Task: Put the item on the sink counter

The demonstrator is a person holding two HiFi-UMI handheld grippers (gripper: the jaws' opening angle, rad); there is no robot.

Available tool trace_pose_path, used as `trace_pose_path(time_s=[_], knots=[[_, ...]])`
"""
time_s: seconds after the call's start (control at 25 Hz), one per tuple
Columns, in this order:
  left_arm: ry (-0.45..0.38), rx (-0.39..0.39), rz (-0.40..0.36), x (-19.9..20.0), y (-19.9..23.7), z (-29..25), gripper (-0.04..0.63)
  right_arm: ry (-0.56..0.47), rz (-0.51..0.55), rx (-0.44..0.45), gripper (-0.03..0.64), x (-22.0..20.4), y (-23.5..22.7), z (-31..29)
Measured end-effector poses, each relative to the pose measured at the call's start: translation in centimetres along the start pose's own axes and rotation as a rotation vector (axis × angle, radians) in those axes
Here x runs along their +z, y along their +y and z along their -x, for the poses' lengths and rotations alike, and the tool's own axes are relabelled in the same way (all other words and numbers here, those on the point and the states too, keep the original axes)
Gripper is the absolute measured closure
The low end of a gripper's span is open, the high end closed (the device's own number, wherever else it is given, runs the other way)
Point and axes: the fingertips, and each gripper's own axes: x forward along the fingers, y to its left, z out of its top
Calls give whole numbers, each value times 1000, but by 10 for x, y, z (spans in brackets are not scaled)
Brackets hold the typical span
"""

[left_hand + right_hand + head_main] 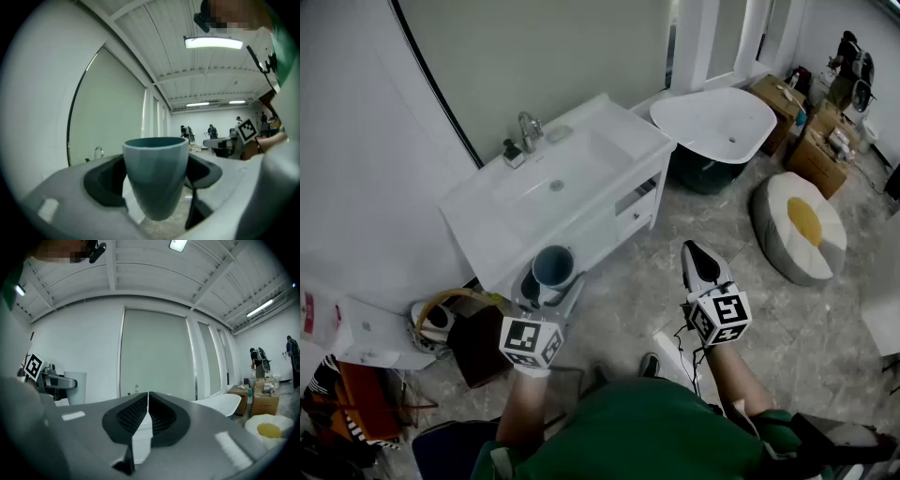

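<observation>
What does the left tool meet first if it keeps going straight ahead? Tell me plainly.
Probably the white sink cabinet. The left tool, shut on the blue cup, points level at the cabinet's near front edge. Its height against that edge is unclear, so it might just clear the top.

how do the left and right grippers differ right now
The left gripper is shut on an upright blue-grey cup, jaws wide; the right gripper is shut and empty. The left is by the sink vanity, the right over the floor. Both carry a marker cube.
</observation>
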Motion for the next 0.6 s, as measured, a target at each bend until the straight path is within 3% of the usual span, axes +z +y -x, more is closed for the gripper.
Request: trace_pose_path(time_s=[0.24, 0.6], knots=[[3, 66, -1, -5, 25, 20, 215, -27, 43, -16, 614, 6, 20, 8], [-13, 42, -23, 8, -5, -10, 215, -55, 9, -45, 614, 16, -18, 21]])
